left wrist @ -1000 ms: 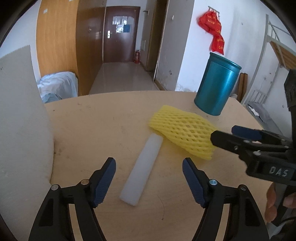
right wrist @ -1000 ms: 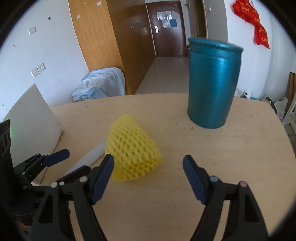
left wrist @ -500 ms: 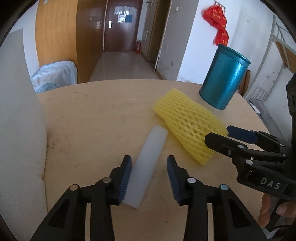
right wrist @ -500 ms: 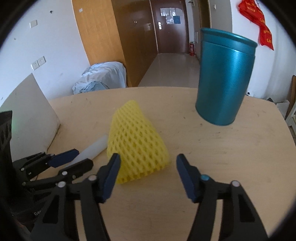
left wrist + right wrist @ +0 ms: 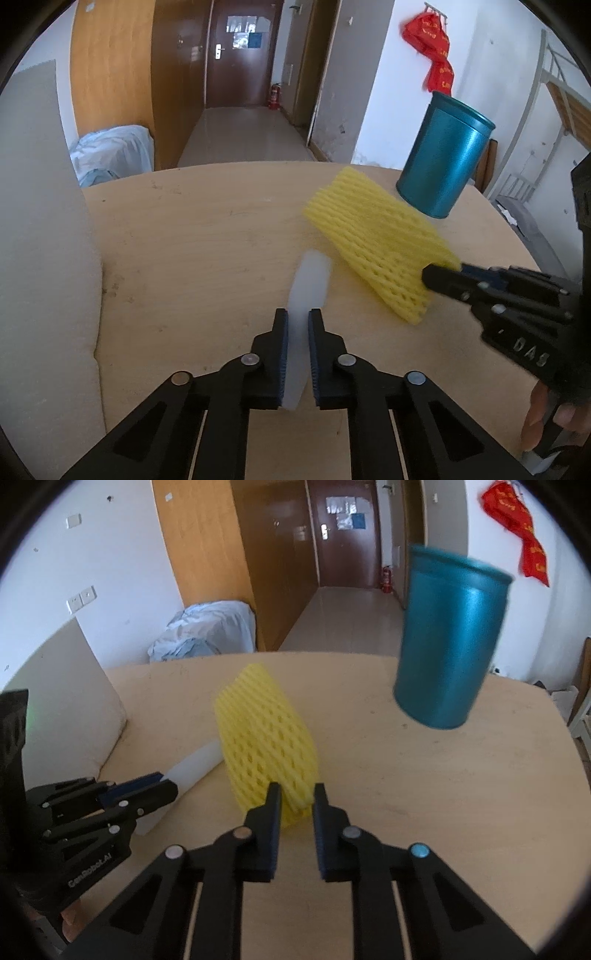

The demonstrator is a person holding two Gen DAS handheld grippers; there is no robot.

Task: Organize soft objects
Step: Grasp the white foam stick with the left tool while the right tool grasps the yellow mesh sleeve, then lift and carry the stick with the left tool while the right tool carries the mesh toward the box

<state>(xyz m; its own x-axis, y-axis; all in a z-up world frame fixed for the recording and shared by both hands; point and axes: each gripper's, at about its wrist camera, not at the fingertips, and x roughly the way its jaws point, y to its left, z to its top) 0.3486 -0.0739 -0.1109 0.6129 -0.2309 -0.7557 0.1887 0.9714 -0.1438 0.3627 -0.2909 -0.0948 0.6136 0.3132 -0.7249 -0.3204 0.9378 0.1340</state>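
A white foam strip [image 5: 310,280] lies on the wooden table [image 5: 203,229], its near end between the pads of my left gripper [image 5: 297,317], whose jaws are closing and press on it. A yellow foam net sleeve [image 5: 376,240] lies just right of the strip. My right gripper [image 5: 297,794] is closing its jaws on the sleeve's near end [image 5: 262,731] and pinches it. In the right wrist view the left gripper [image 5: 166,784] shows at the lower left, on the strip [image 5: 195,768]. In the left wrist view the right gripper [image 5: 443,273] comes in from the right.
A tall teal canister [image 5: 441,162] stands at the table's far right, also seen as the canister [image 5: 447,638] beyond the sleeve. A large pale foam board [image 5: 40,240] leans along the table's left side. A person's fingers [image 5: 539,413] show at the lower right.
Both grippers went from wide open to closed: the left onto the white strip's near end, the right onto the yellow sleeve's near end. Neither object has shifted much on the table.
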